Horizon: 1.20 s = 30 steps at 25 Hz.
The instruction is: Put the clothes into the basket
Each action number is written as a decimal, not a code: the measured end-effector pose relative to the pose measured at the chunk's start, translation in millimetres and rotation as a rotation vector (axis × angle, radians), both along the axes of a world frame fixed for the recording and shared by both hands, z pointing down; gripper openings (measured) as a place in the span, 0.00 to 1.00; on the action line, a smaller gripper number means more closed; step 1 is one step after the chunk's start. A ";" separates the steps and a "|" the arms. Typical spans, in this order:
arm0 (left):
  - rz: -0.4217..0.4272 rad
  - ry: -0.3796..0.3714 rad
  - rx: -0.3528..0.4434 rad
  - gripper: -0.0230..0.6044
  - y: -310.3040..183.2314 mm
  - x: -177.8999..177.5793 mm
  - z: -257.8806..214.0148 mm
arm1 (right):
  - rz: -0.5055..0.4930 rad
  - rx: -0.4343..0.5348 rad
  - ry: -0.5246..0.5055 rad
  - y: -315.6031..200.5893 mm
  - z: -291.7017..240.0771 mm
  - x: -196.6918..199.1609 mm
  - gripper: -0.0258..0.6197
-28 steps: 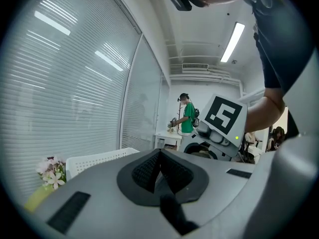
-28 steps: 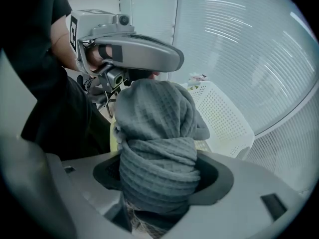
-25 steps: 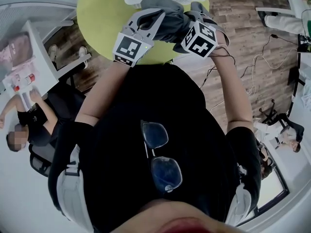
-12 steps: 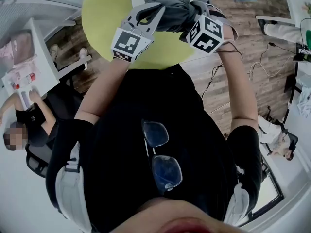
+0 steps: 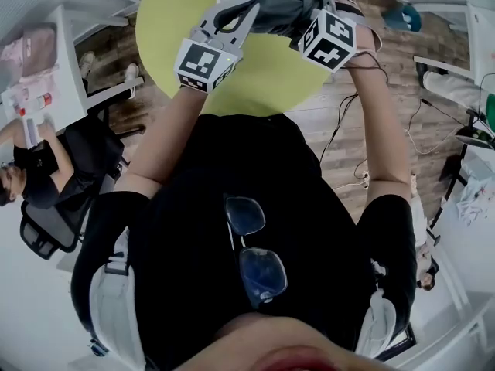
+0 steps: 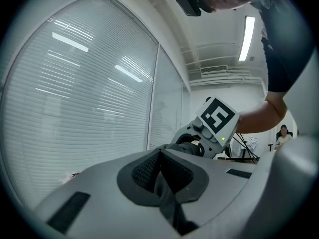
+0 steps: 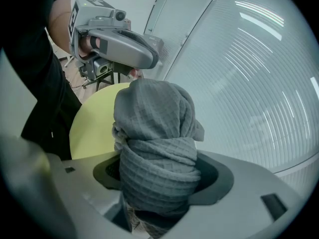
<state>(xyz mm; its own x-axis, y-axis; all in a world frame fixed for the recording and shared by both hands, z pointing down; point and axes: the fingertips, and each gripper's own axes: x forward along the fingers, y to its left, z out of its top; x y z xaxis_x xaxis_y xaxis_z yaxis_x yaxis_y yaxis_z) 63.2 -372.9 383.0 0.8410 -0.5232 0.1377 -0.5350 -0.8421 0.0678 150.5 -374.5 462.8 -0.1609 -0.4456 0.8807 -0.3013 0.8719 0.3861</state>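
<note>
Held the grey waffle-weave cloth (image 5: 271,5) at top centre of the frame above the round yellow-green surface (image 5: 166,22), right tool (image 7: 159,176) clamped on its thick wad, left tool (image 6: 162,176) pinched together on a thin fold.

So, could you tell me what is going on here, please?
A person holds a gripper in each hand, and both are clamped on one grey cloth above a round yellow surface. The right gripper grips a thick bunched wad of it; the left gripper pinches a thin fold. The cloth is held up between them. No basket is in view, so the cloth is not in one yet.
</note>
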 end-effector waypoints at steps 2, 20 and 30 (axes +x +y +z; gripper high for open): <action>-0.027 -0.004 -0.001 0.05 -8.0 -1.9 6.2 | -0.017 0.012 0.006 -14.0 6.4 0.0 0.58; -0.129 -0.087 -0.067 0.05 -67.6 -0.6 66.5 | -0.139 -0.010 0.003 -82.4 88.9 -10.7 0.58; -0.135 -0.121 -0.112 0.05 -79.3 2.6 98.3 | -0.115 -0.119 -0.062 -86.3 145.1 -15.1 0.58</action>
<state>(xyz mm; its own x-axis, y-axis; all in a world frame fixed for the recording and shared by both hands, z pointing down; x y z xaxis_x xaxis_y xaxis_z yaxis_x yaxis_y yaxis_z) 65.8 -452.2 481.3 0.7380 -0.6061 0.2968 -0.6526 -0.7529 0.0850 135.4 -460.8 607.9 -0.2606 -0.3139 0.9130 -0.2173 0.9405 0.2613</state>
